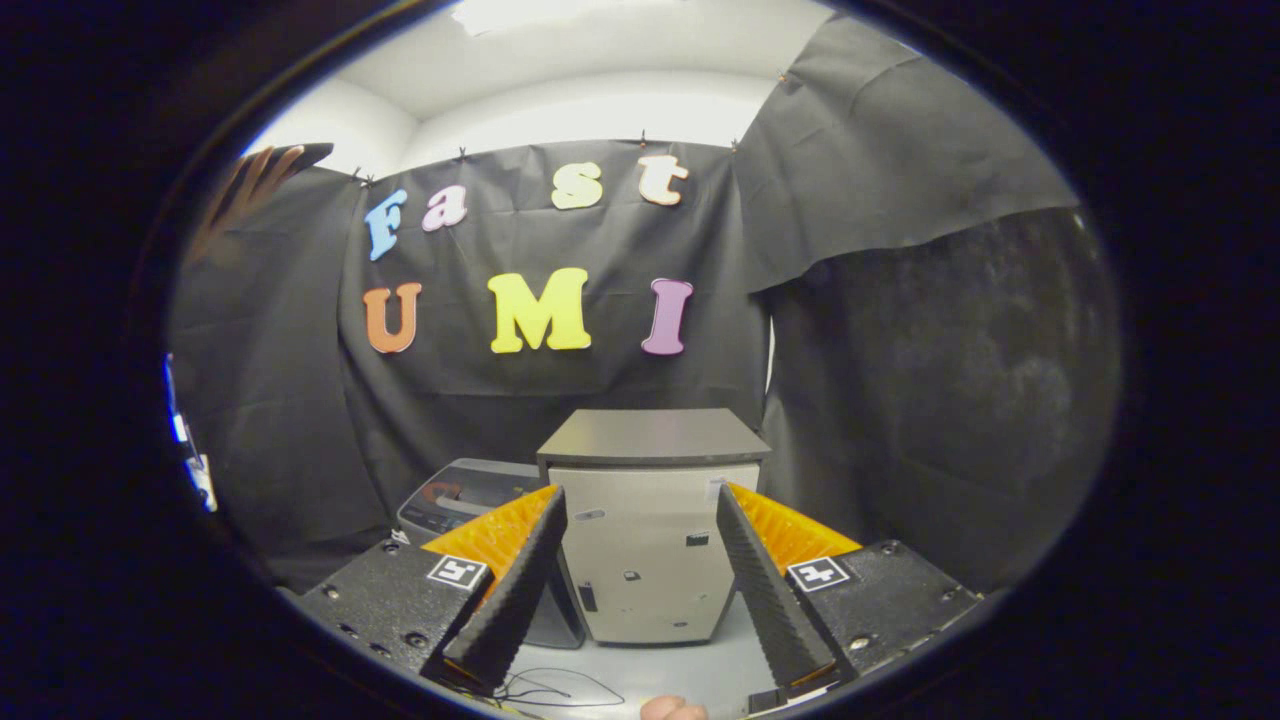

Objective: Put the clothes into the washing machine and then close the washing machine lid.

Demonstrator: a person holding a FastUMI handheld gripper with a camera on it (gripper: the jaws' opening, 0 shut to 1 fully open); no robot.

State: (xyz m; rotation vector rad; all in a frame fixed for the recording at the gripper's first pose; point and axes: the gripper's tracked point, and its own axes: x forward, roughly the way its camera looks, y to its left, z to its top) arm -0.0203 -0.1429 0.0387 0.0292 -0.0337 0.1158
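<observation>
Tongs (640, 500): spread wide, holding nothing.
Washing machine (470, 500): one, lid down, beyond the left finger.
Cabinet (650, 530): one, ahead between the fingers.
Surface (690, 670): pale.

The gripper (640, 510) holds its fingers (515, 575) spread apart with nothing between them; their inner faces are ribbed and matt. Beyond them stands a cabinet (650, 540) with a smooth, faintly satin front and a matt dark top. Beside it the washing machine (465, 492) looks like smooth plastic, slightly glossy. The booth wall (300, 400) is matt cloth.
</observation>
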